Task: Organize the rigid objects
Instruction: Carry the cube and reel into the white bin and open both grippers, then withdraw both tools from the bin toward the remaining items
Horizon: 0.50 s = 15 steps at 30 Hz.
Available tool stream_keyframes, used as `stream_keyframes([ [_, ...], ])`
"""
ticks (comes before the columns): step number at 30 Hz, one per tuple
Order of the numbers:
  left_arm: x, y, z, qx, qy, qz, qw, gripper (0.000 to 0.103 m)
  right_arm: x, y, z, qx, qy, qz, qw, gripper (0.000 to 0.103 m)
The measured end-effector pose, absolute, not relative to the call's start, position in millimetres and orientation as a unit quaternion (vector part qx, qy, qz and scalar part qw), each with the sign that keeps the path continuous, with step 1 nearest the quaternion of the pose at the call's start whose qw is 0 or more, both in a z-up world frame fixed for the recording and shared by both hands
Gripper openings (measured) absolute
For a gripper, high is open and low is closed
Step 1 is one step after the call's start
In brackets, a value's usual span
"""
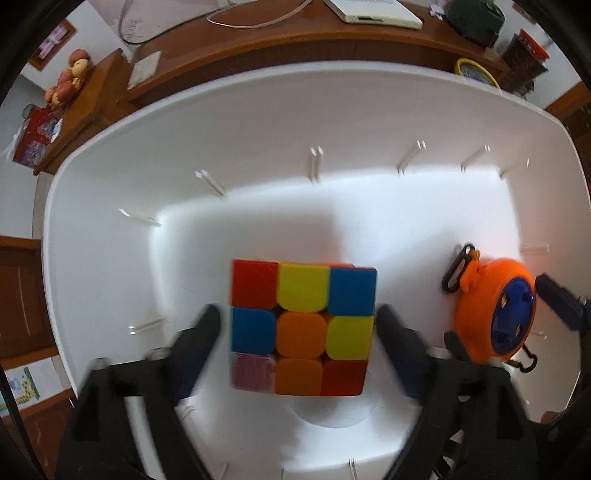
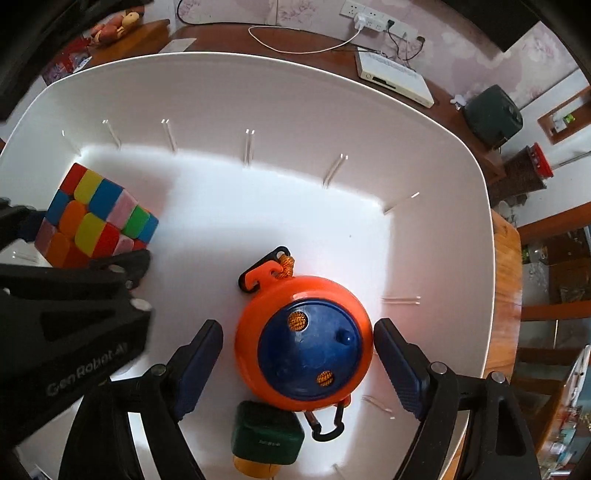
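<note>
A colourful puzzle cube (image 1: 301, 326) sits on the floor of a white plastic bin (image 1: 258, 122). My left gripper (image 1: 299, 317) points down over it, open, one finger on each side of the cube with slim gaps. An orange cord reel with a blue centre (image 2: 303, 339) lies flat in the same bin (image 2: 332, 110) to the right of the cube (image 2: 96, 218). My right gripper (image 2: 299, 332) straddles the reel, open, with its pads just off the reel's sides. A dark green box (image 2: 266, 439) on something yellow lies below the reel, partly hidden.
The bin stands on a brown wooden table (image 2: 229, 35). Behind it lie a white flat device (image 2: 395, 77), a white cable (image 2: 306, 46) and a dark green speaker-like box (image 2: 493, 114). Fruit (image 1: 70, 79) sits on a side shelf at the far left.
</note>
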<state>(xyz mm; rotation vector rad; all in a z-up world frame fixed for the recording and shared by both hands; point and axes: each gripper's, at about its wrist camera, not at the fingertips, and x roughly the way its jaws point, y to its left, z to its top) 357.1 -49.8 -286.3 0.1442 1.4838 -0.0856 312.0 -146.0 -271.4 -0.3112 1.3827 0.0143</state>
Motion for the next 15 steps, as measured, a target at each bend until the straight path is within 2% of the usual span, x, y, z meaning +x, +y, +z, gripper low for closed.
stream_keyframes([
  [3, 357.4, -46.0, -279.3, 0.052, 0.673, -0.038, 0.737, 0.099, 312.7, -147.0, -267.8, -0.139, 0.633, 0.011, 0.761, 0.084],
  [10, 346.4, -44.8, -255.1, 0.047, 0.663, -0.045, 0.746, 0.100, 304.5, -151.6, -254.9, -0.115, 0.639, 0.043, 0.760, 0.084],
  [14, 339.0, -40.3, -239.3, 0.036, 0.658, -0.047, 0.751, 0.100, 295.0, -149.1, -238.2, -0.112, 0.629, 0.054, 0.768, 0.088],
  [15, 338.8, -39.5, -236.6, 0.036, 0.656, -0.046, 0.753, 0.100, 291.8, -148.5, -233.6, -0.108, 0.628, 0.060, 0.768, 0.092],
])
